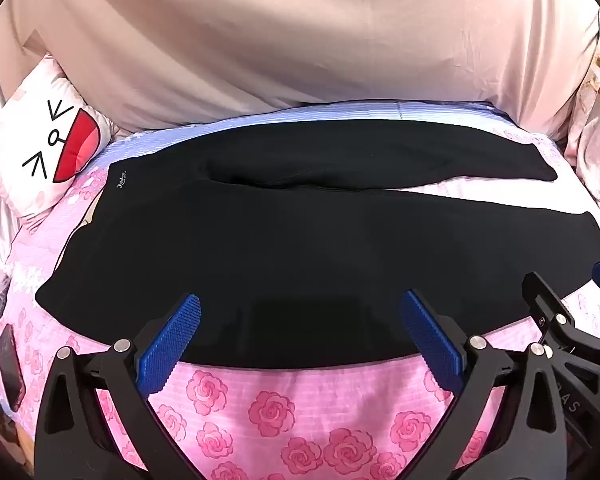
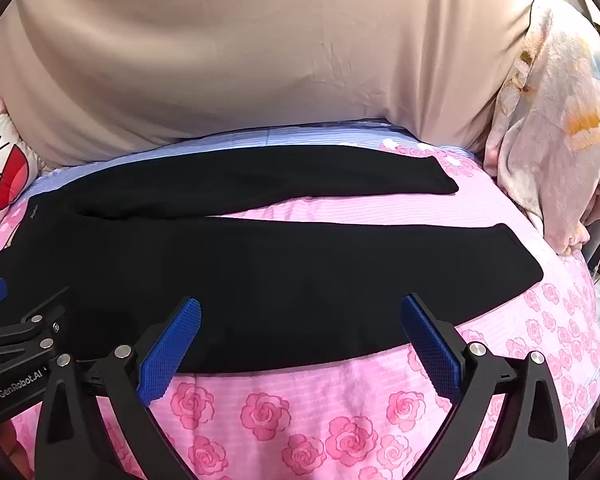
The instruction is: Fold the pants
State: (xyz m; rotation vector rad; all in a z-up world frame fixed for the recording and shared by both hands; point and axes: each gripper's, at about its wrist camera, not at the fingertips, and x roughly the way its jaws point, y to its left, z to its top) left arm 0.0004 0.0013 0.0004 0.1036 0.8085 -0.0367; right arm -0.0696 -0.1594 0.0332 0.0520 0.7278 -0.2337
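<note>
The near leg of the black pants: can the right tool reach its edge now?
Probably yes. The right tool stands open just above the near edge of the black pants, with nothing between them; the left tool sits off to the side.

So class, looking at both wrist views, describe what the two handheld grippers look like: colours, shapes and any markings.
Both the left gripper and right gripper are alike: black triangular cut-out finger arms, silver round pivot pins, and blue pads with a fine knurled texture. White "GenRobot.AI" lettering marks the left gripper's body in the right wrist view. No hands, sleeves or cables show.
</note>
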